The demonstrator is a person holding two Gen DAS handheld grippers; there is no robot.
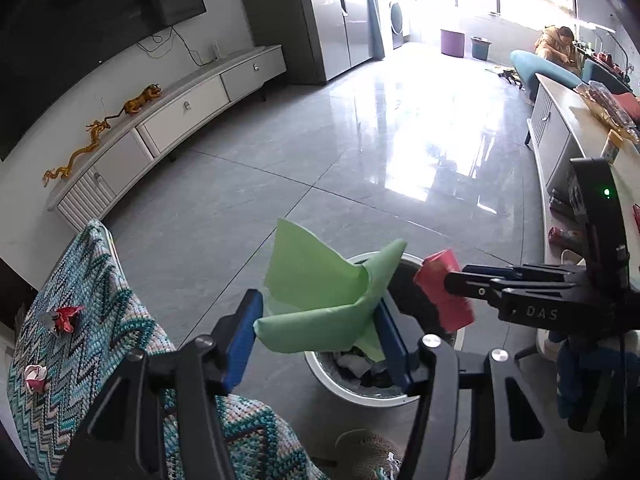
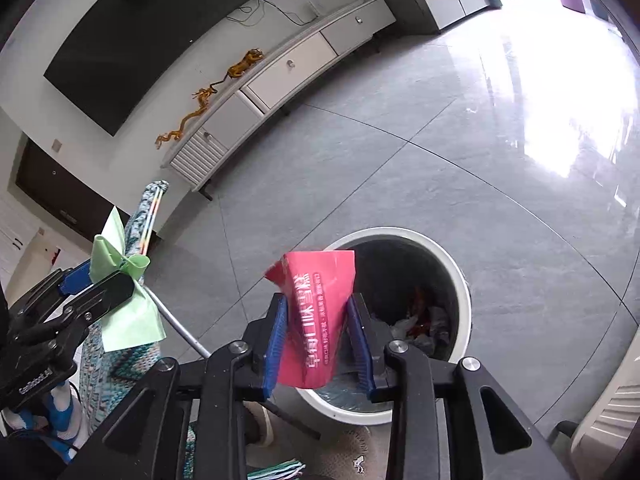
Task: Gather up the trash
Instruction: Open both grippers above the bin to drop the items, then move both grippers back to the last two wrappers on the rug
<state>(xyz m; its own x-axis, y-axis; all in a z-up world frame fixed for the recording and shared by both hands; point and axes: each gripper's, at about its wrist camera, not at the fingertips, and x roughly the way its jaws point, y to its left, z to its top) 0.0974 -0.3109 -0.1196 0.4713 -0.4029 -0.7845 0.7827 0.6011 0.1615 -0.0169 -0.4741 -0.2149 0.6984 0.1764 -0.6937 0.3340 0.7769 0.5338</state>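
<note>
Showing "DAS": right tongs [image 1: 444, 284]

Lettering showed on two grippers and one red packet.

In the left wrist view, the right gripper [image 1: 444, 292] bore the pale letters "DAS" on its black body. In the right wrist view, the left gripper [image 2: 120, 280] carried a white label that looked like "GenRobot.AI", though it was small and partly blurred. The red packet [image 2: 316, 320], clamped between the right gripper's blue pads [image 2: 276, 344], had large white Chinese characters with a smaller line beside them; these could not be read with certainty.
</note>
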